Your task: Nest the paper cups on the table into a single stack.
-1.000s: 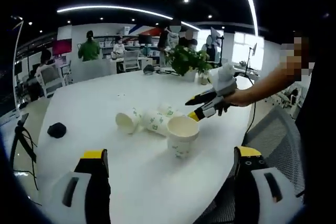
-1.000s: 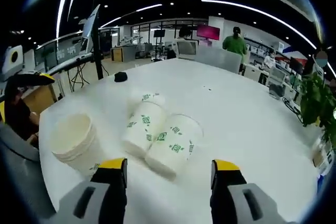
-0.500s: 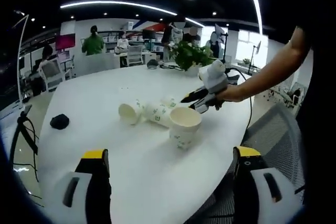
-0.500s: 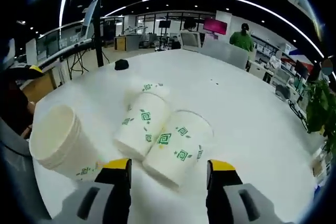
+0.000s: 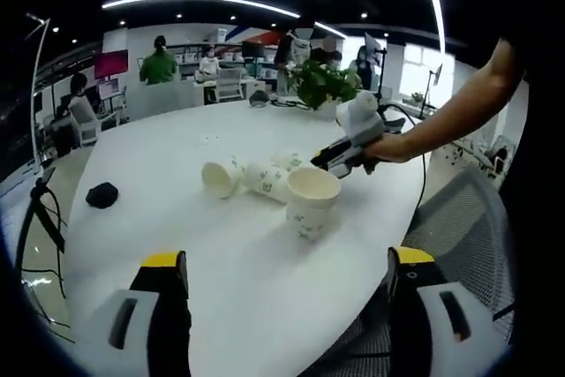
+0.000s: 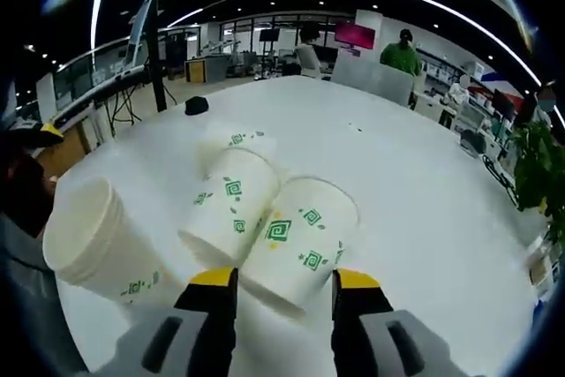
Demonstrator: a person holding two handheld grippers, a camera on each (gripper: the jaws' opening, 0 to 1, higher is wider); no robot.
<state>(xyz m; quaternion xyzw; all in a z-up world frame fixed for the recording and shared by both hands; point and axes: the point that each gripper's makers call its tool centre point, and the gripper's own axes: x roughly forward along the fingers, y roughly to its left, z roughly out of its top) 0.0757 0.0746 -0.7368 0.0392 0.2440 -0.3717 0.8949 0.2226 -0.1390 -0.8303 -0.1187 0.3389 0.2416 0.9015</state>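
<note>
Our right tongs [image 6: 281,278] stand open around the rim end of a lying cup [image 6: 300,240] on the white desk [image 6: 424,200]. Our left tongs [image 5: 287,267] hang open, near an upright cup stack [image 5: 311,203].

From my end the broad white surface [image 6: 415,200] looks smooth with a soft sheen, catching pale reflections of the ceiling lights. The white paper cups printed with green square motifs [image 6: 300,249] look matt, with a flat, dry paper finish. The upright stack of cream paper cups [image 5: 310,203] reads as matt too, inside and out. My right tongs [image 6: 279,284] appear to be moulded plastic, light grey bodies with yellow tips, smooth and faintly satin; the left tongs [image 5: 284,262] look the same.
</note>
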